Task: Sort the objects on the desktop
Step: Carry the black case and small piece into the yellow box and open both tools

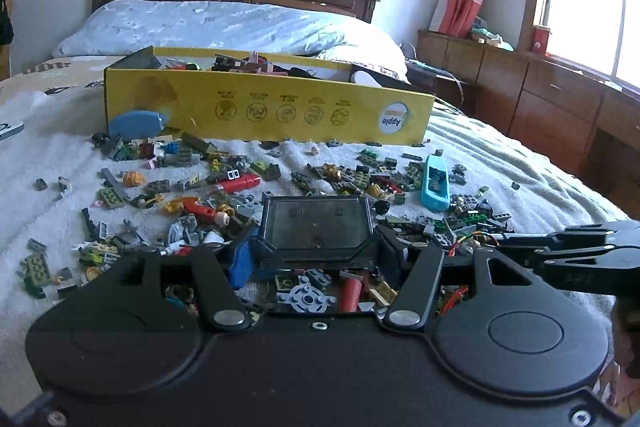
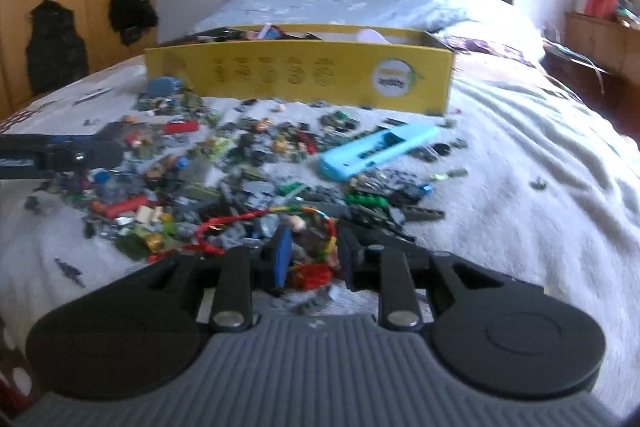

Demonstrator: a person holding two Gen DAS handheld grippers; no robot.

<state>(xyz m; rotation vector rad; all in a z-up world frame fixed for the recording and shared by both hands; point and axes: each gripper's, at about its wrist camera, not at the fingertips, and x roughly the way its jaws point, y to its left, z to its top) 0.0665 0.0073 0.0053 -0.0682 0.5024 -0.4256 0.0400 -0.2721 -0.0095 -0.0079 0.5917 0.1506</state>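
Many small toy bricks (image 1: 208, 183) lie scattered on a white towel on the bed, in both views. My left gripper (image 1: 316, 247) is shut on a flat black tray-like piece (image 1: 316, 223) with a clear top, held just above the pile. My right gripper (image 2: 312, 259) hangs over a multicoloured braided cord (image 2: 256, 217) and red pieces; its fingers stand a little apart with the cord between them, and the blur hides whether they grip it. The right gripper also shows in the left wrist view (image 1: 568, 247). A yellow cardboard box (image 1: 272, 115) with items inside stands behind the pile.
A light blue remote-shaped case (image 2: 376, 151) lies right of the pile, also in the left wrist view (image 1: 435, 183). A red tube (image 1: 240, 183) and a blue oval piece (image 1: 134, 123) lie left. Pillows and a wooden headboard are behind; wooden cabinets (image 1: 552, 99) stand at right.
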